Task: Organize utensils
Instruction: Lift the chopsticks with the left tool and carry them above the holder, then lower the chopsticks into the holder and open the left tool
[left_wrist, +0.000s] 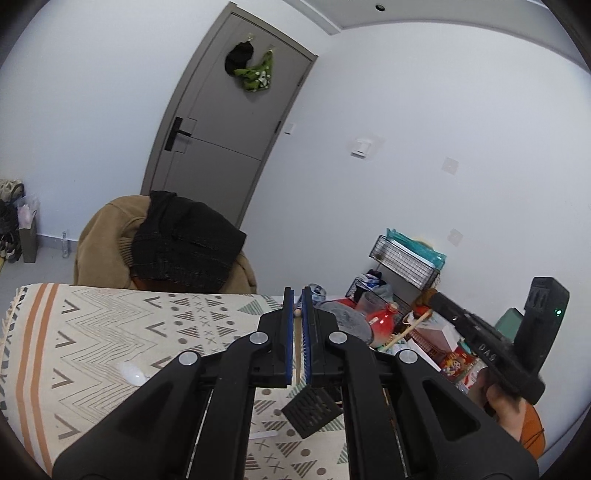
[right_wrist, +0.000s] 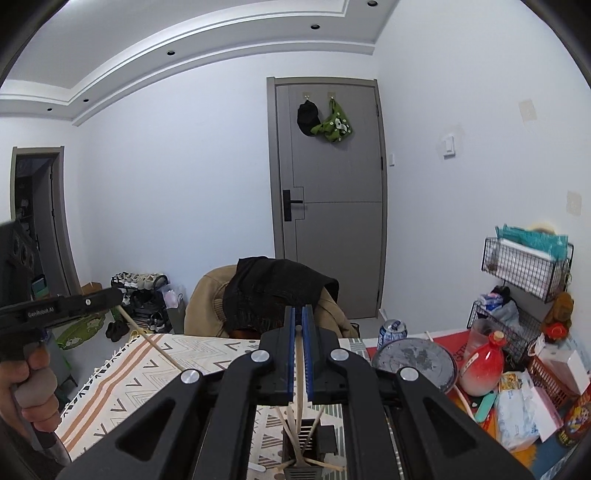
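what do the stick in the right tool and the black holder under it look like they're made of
The stick looks like pale, unvarnished wood or bamboo: matte cream, thin, evenly coloured. The holder appears to be black plastic, dull, with moulded slots; painted metal can't be excluded. The right tool is shut on the stick.

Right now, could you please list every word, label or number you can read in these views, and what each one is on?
"GenRobot.AI": on the left gripper, side of its body.
"DAS": on the right gripper, side of its body.
Print on the soda can, red bottle and snack packets is too blurred to read.
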